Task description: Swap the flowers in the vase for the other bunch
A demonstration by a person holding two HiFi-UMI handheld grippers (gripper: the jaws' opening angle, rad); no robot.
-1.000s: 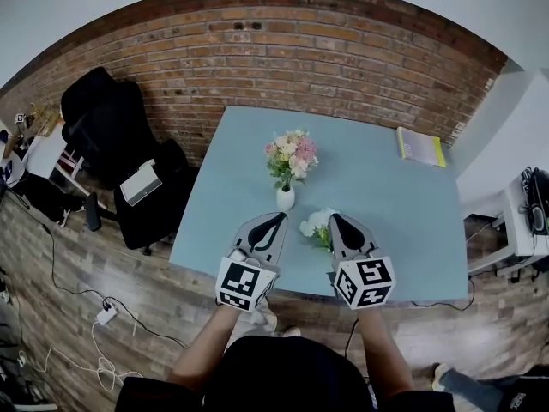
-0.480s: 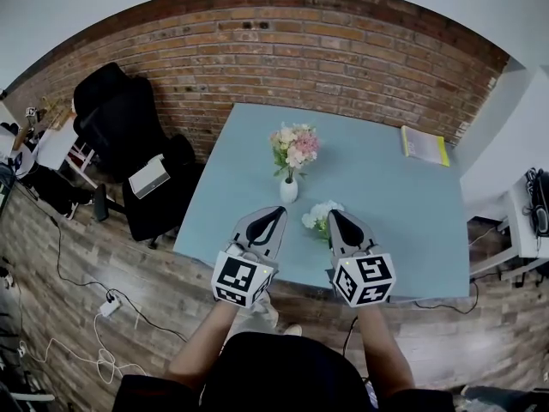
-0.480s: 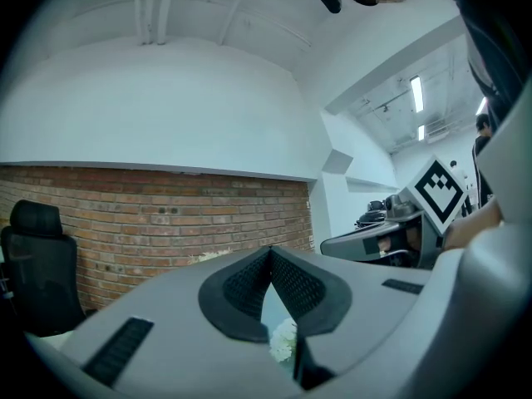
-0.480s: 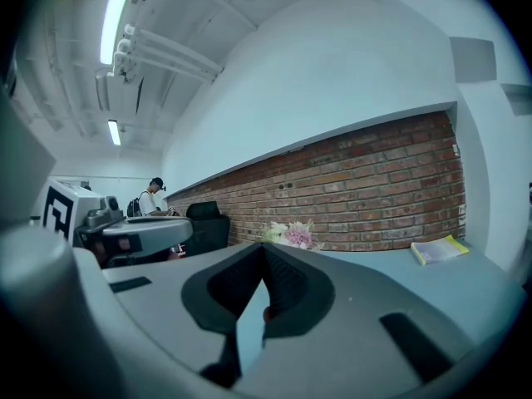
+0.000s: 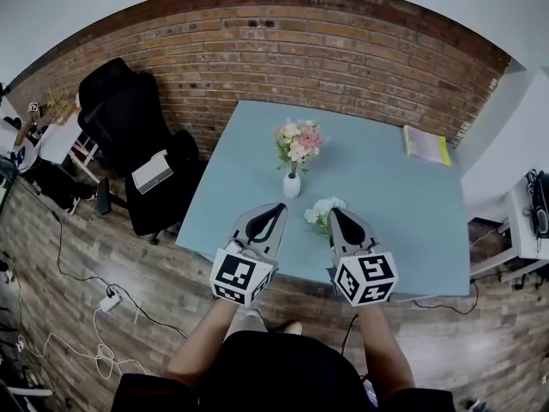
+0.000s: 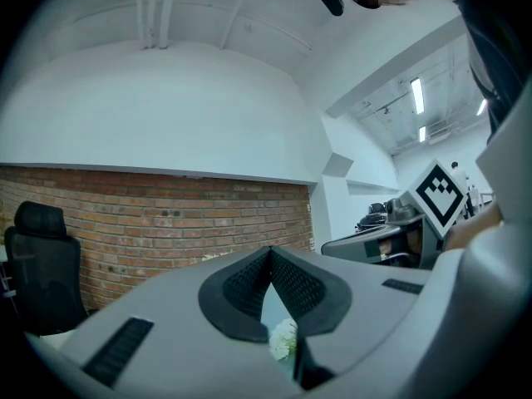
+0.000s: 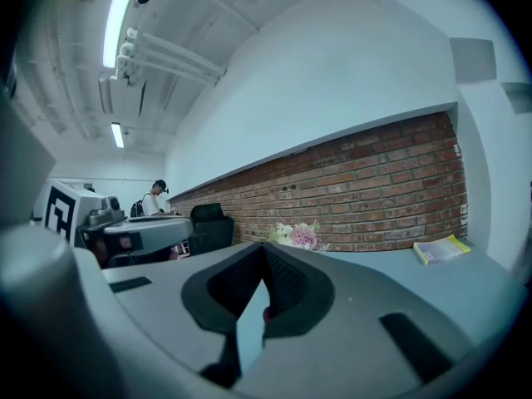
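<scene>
In the head view my right gripper (image 5: 335, 216) covers the stems of the loose white bunch (image 5: 319, 211); only its blooms show. Past my left gripper (image 6: 270, 253), below its closed tips, I see one scrap of that bunch, the rest behind the gripper's body. In the right gripper view the vase (image 5: 292, 186) is hidden. The print on the book (image 5: 425, 146) is too small to read.

The left gripper (image 5: 277, 208) and right gripper (image 5: 335, 214) were held side by side, pointing forward, roughly level. Both pairs of jaws were closed together, gripping nothing. The left forearm (image 5: 203, 347) and right forearm (image 5: 383, 350) reached forward.
</scene>
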